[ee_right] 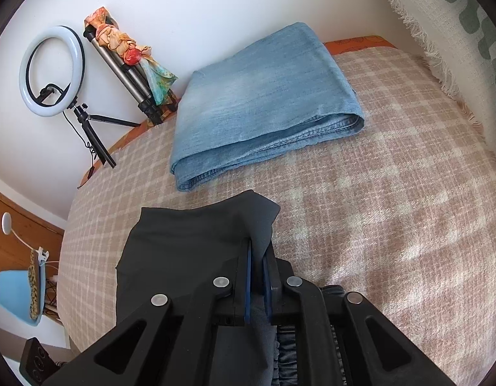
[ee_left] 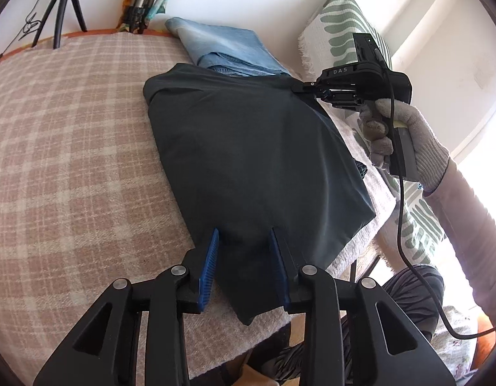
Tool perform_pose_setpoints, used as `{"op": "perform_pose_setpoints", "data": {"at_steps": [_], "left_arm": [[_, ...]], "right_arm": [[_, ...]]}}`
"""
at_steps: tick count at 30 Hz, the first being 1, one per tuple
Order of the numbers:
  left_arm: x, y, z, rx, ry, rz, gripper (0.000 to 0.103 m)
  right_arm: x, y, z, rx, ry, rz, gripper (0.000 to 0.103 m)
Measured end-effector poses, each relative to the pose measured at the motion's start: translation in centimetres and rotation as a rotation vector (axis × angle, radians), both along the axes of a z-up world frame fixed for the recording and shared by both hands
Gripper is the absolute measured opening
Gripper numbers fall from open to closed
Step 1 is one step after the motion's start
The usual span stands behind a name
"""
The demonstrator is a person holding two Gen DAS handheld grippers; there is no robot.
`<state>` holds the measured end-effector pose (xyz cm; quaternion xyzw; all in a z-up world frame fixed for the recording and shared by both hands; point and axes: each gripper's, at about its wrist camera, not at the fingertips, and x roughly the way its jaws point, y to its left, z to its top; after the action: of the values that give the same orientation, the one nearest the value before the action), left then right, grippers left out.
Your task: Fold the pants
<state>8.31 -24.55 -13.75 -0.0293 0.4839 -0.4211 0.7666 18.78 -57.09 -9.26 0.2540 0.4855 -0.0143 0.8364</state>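
1. On the bed's plaid blanket [ee_left: 71, 128] lie the dark pants [ee_left: 248, 148], already folded into a compact block near the bed's edge.
2. Left gripper [ee_left: 244, 257]: jaws wide, straddling the near end of the pants w/o pinching it.
3. Right gripper [ee_right: 257, 276]: narrow, clamped on a far corner of the dark fabric, which sticks up between the pads.
4. Progress, my read: most folds look done; prob. one last fold or a smoothing pass left, then release.
5. Folded jeans [ee_right: 264, 96] sit just beyond, apparently finished.
6. Hard to tell: layer count in the dark pants, and whether waistband & hems line up. Gathered fabric under the right gripper is cut off.
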Motion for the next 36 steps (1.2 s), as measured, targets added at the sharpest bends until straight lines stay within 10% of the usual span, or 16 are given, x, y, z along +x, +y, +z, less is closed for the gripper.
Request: {"op": "perform_pose_setpoints", "data": {"at_steps": [3, 18, 21, 25, 36], "left_arm": [[-0.6, -0.6, -0.5, -0.001, -0.002, -0.01, 0.031], [-2.4, -3.2, -0.2, -0.013, -0.054, -0.101, 0.032], [-2.1, -2.4, 0.1, -0.025, -0.047, -0.084, 0.032], [-1.7, -0.5, 0.9, -0.033, -0.06, -0.037, 0.032], [-0.1, 0.0, -1.3, -0.073, 0.065, 0.038, 0.041]], "right_arm": [[-1.1, 0.2, 1.0, 0.027, 0.0, 0.022, 0.041], [-16.6, 3.9, 0.2, 0.069, 0.08, 0.072, 0.05], [-17.2, 4.7, -0.8, 0.13, 0.095, 0.109, 0.045], [-17.2, 5.6, -1.0, 0.12, 0.089, 0.151, 0.005], [-17.2, 3.8, 1.2, -0.1, 0.144, 0.151, 0.011]]}}
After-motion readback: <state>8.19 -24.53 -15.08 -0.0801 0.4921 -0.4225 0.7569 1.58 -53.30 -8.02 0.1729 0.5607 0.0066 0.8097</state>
